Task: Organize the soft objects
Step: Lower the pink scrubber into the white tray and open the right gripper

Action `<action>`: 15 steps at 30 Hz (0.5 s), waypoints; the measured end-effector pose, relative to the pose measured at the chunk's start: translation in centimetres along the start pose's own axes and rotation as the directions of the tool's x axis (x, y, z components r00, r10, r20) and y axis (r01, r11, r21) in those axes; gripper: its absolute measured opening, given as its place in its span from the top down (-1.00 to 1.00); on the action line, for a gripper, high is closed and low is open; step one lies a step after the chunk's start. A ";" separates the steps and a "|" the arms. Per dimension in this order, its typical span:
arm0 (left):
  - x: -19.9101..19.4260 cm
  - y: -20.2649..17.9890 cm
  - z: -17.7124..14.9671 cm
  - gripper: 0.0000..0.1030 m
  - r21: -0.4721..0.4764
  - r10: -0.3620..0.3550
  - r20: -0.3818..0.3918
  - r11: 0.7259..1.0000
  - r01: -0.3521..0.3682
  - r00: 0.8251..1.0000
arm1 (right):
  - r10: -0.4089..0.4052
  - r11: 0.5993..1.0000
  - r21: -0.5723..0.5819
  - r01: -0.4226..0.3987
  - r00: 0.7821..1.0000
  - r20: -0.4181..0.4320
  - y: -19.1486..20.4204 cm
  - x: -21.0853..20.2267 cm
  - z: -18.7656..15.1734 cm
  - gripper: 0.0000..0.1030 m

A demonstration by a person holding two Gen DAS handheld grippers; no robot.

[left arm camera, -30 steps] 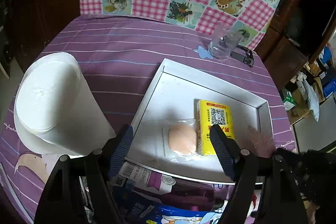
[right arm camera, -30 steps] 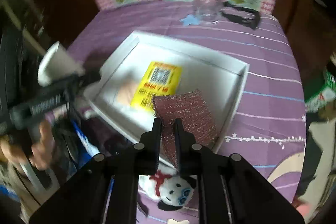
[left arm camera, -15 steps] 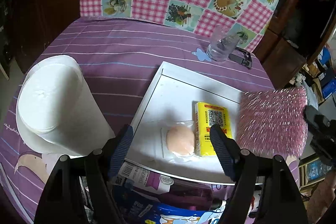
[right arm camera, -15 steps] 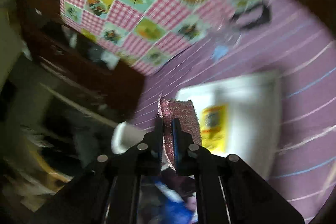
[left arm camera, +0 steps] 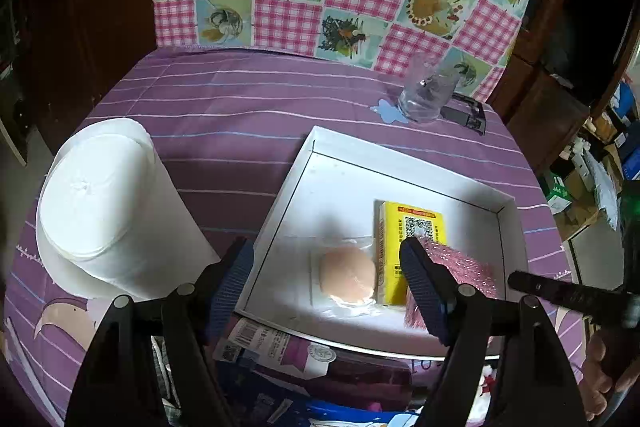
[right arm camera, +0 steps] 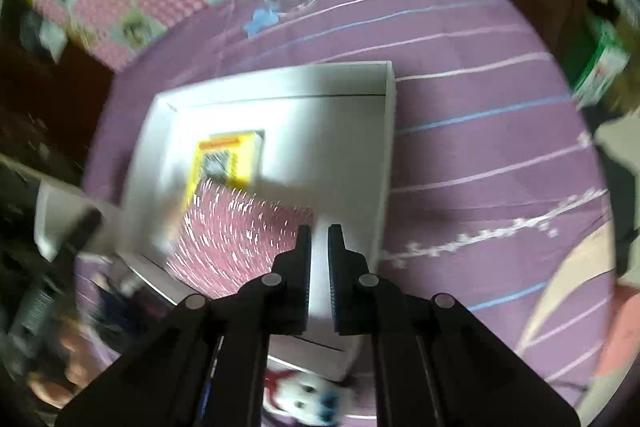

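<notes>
left claw [left arm camera: 326, 283]: wide apart, empty, low in frame over the white tray [left arm camera: 404, 163].
right claw [right arm camera: 319, 241]: narrow, nothing between.
pink scrubber [right arm camera: 236, 231]: in tray, lower centre, against the yellow packet [right arm camera: 226, 159].
round sponge [left arm camera: 347, 277]: left of packet.

The left gripper [left arm camera: 326, 265] hangs tilted down over the near edge of the white tray [left arm camera: 348, 151], its jaws spread wide with nothing gripped. The right gripper [right arm camera: 319, 239] points steeply down over the tray's near right part, jaws almost together, empty between the fingertips.
</notes>
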State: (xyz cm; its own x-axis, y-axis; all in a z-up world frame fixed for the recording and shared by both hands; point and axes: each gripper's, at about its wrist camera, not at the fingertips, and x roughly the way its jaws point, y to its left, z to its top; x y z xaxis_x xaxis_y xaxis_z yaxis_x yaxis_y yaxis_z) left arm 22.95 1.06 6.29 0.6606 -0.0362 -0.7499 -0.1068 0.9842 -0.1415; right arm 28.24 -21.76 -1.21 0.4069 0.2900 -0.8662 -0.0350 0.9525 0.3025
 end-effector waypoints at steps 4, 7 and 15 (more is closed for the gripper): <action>-1.5 -0.2 -0.2 -0.48 -0.012 -0.034 0.100 0.999 0.035 0.994 | -0.006 0.999 -0.050 0.010 0.996 0.084 0.9 -2.0 -0.3 0.80; -3.1 -0.5 -0.3 -0.50 -0.014 -0.048 0.194 0.999 0.052 0.980 | 0.058 0.996 -0.067 -0.050 0.990 0.132 1.2 -3.7 -0.4 0.51; -6.3 -2.4 -0.9 -0.50 0.060 0.080 0.304 0.993 -0.102 0.949 | 0.144 0.989 -0.084 -0.122 0.930 0.338 2.3 -8.1 -1.7 0.12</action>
State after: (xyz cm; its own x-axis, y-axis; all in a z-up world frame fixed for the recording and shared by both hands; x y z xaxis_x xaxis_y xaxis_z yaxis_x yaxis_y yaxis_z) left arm 18.40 -1.28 10.73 0.8445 0.0967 -0.5268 -0.1293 0.9913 -0.0254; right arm 23.32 -21.77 5.79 0.6822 0.3752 -0.6275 -0.1612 0.9143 0.3715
